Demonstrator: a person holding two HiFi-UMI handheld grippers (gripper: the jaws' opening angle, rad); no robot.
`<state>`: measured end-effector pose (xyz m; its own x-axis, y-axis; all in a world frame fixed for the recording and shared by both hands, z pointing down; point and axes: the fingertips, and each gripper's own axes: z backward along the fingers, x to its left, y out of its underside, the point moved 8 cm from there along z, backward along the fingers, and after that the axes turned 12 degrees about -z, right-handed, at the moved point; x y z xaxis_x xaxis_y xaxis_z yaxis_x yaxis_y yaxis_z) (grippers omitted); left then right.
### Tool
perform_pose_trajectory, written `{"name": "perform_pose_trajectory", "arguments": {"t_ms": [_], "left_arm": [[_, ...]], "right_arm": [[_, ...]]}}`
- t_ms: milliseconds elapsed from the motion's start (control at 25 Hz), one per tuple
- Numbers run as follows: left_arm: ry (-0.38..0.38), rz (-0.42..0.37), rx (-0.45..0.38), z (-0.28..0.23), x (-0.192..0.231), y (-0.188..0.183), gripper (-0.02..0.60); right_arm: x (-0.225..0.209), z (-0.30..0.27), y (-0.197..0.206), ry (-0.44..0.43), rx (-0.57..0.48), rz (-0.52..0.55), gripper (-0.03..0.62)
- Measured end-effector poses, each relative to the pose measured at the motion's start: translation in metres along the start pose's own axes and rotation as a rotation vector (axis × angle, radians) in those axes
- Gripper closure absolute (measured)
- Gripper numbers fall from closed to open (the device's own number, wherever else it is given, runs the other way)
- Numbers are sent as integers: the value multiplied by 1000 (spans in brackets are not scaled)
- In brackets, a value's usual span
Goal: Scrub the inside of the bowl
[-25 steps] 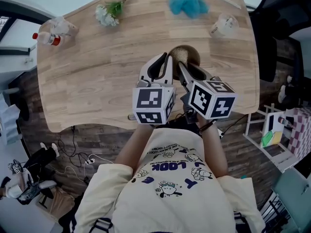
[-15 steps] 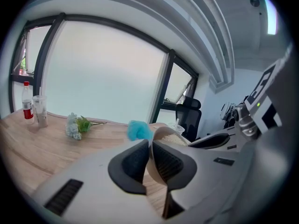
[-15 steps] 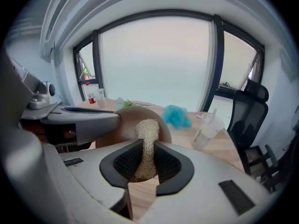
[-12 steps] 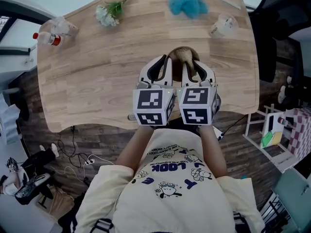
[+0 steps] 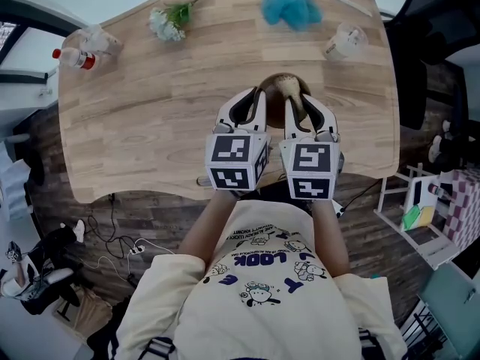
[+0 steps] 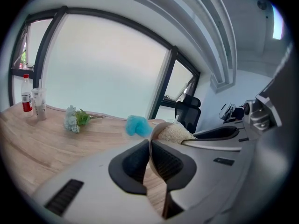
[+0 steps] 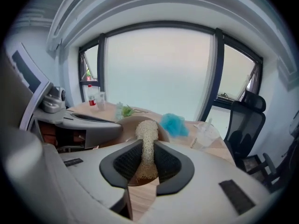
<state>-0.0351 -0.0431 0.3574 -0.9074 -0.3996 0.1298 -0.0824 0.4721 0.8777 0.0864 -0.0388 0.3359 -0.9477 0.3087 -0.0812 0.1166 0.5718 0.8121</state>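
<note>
1. One wooden table (image 5: 150, 88) carries everything. The bowl (image 5: 274, 111) sits near its front edge, directly before the person and between the two grippers.
2. Right gripper (image 7: 147, 153): since a second ago its marker cube has rolled from tilted to square-on, while the hand has kept its place. I read this as a twisting scrub stroke, so the scrubbing looks under way rather than finished. Its jaws have just eased apart a touch, yet they remain narrow, with the pads pressing on the loofah scrubber (image 7: 146, 141) between them.
3. Left gripper (image 6: 149, 146) has not shifted. Its jaws are nearly together and pinch the bowl's thin near rim, steadying it.
4. Bowl contents: only the scrubber's head, reaching in over the near rim. No water or foam shows.
5. Smallest containers: a plastic cup (image 5: 345, 40) at the far right corner and a red-capped bottle (image 5: 71, 57) at the far left stand well apart from the work. I cannot tell what they hold.
</note>
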Motion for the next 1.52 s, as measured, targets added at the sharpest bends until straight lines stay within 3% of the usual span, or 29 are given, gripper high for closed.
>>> {"name": "perform_pose_trajectory", "arguments": {"t_ms": [160, 440, 560, 720, 960, 1200, 1520], "left_arm": [[42, -15, 0, -1, 0, -1, 534], [75, -46, 30, -1, 3, 0, 535], [73, -31, 20, 0, 5, -1, 535], [52, -34, 7, 4, 7, -2, 535], [23, -68, -4, 8, 2, -3, 535], [-3, -104, -21, 10, 1, -4, 535], [-23, -98, -60, 12, -1, -4, 535]], "right_arm": [[-1, -1, 0, -90, 21, -15, 522], [11, -2, 1, -233, 72, 130, 522], [14, -2, 1, -304, 82, 116, 522], [15, -5, 1, -332, 121, 43, 522], [11, -6, 5, -374, 179, -251, 522], [8, -7, 8, -423, 159, -561, 523], [-9, -10, 23, -541, 114, -1181, 523]]}}
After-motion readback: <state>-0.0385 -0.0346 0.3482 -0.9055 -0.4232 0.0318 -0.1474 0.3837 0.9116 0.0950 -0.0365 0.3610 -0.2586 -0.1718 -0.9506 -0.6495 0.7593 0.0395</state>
